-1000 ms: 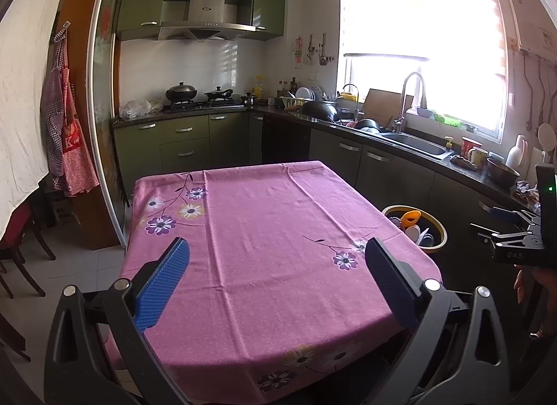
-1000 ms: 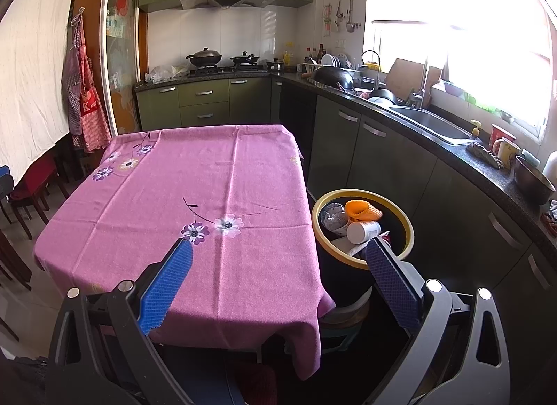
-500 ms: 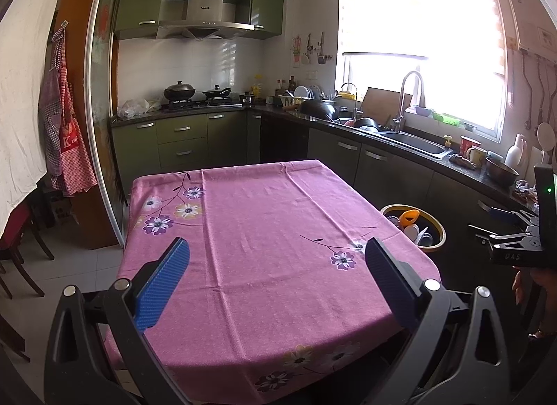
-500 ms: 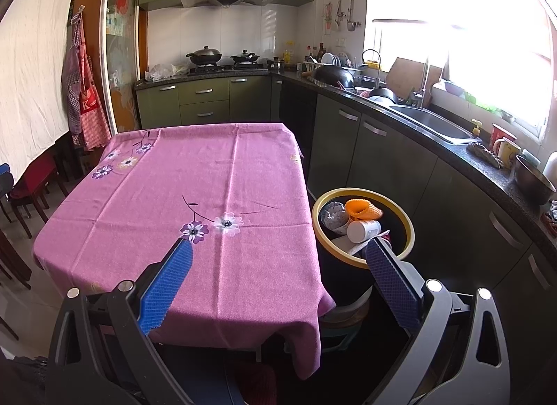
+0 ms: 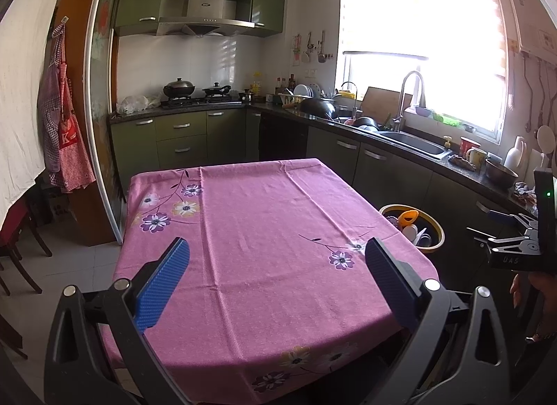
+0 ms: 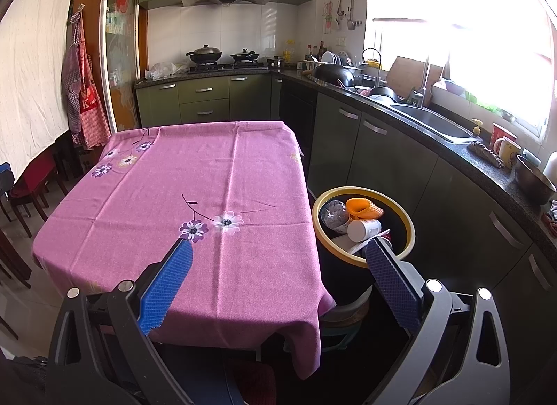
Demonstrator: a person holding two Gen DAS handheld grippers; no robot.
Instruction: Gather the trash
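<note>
Apparently the collecting is almost finished: the trash sits in the yellow-rimmed bin beside the table's right edge — an orange cup, a white cup, a clear crumpled container and some paper. On the pink tablecloth I see nothing left to pick up. My right gripper hangs wide open and empty, above the table corner and the bin's near rim; my left gripper is equally spread, holding nothing. Only the right wrist view looks down into the bin; the left view shows merely its rim, plus my right hand on its tool.
</note>
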